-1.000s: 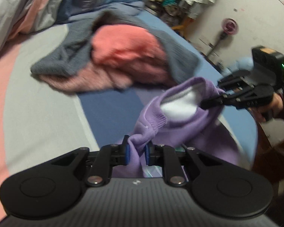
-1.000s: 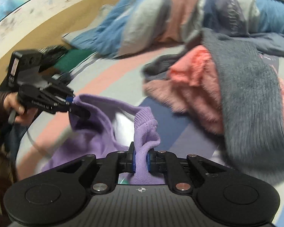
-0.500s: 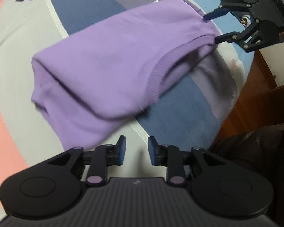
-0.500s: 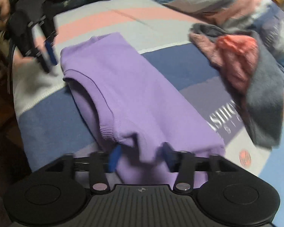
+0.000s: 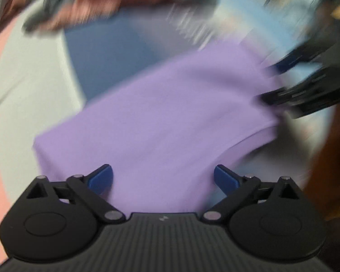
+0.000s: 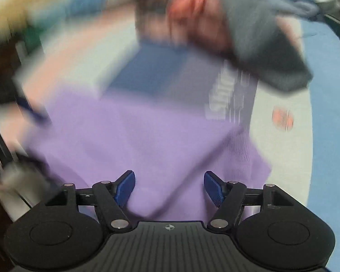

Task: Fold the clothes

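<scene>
A folded purple garment lies flat on the striped bed sheet. My left gripper hangs over its near edge, jaws opening wide, blue pads clear of the cloth. In the right wrist view the same purple garment fills the middle, and my right gripper stands above its near edge with jaws opening and nothing pinched. The right gripper also shows, blurred, at the garment's far right corner in the left wrist view. Both views are smeared by motion.
A heap of pink and grey knitwear lies further back on the bed. Rumpled bedding sits at the far left. The bed's edge and dark wooden furniture are on the right.
Both grippers held the purple garment up a second ago. They laid it flat on the bed, let go, and their jaws spread wider while sinking toward the cloth.
</scene>
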